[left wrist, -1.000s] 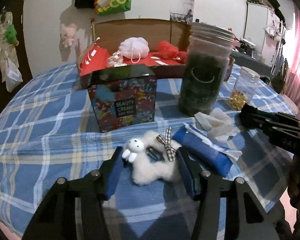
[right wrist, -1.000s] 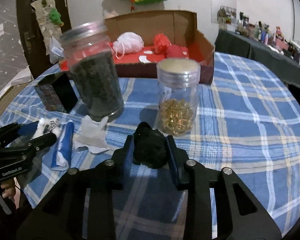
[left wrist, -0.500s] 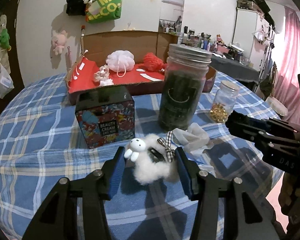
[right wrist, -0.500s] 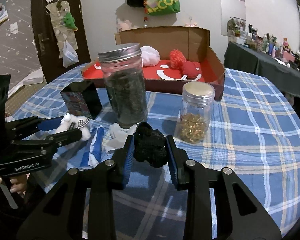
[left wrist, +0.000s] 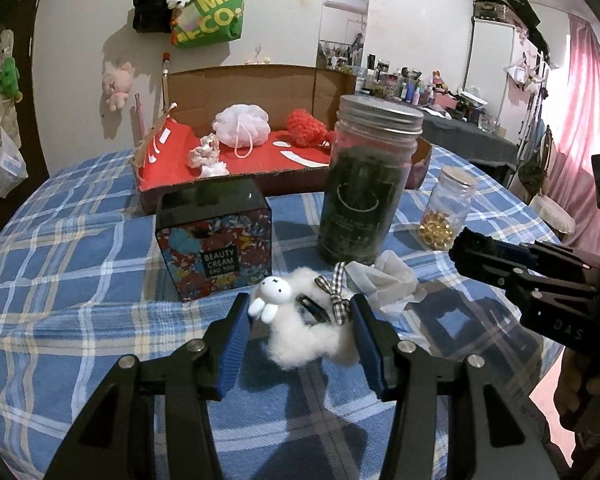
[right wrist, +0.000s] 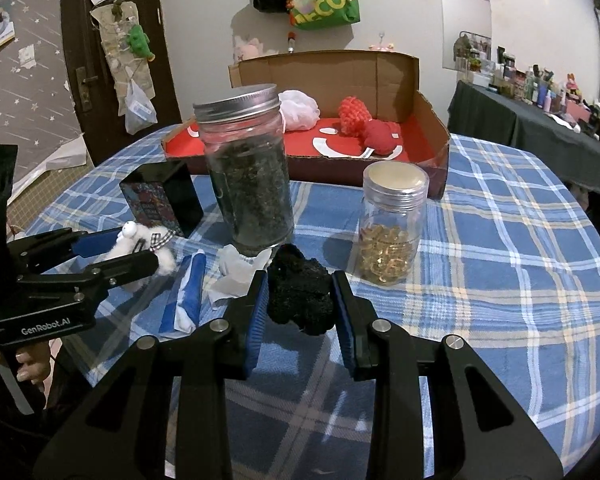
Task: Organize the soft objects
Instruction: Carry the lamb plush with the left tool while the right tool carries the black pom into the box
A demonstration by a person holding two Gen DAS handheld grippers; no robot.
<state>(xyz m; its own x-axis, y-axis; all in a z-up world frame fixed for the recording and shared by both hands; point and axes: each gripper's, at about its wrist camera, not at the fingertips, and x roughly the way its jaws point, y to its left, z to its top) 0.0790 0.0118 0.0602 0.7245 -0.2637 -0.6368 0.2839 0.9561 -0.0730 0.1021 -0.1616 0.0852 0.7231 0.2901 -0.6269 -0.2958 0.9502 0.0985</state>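
Between each claw's pads, a soft object: white fluffy clip (left wrist: pixel 304 336) left, black scrunchie (right wrist: pixel 300 296) right.

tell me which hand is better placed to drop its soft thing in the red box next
Probably the left. Its tool holds the white fluffy clip with the low box edge behind a tin; the right tool's black scrunchie sits behind two jars.

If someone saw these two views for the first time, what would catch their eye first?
Probably the soft things gripped up front: a white fluffy bunny clip in the left gripper and a black fuzzy scrunchie in the right gripper. Behind them, the tall dark jar stands before the red-lined cardboard box.
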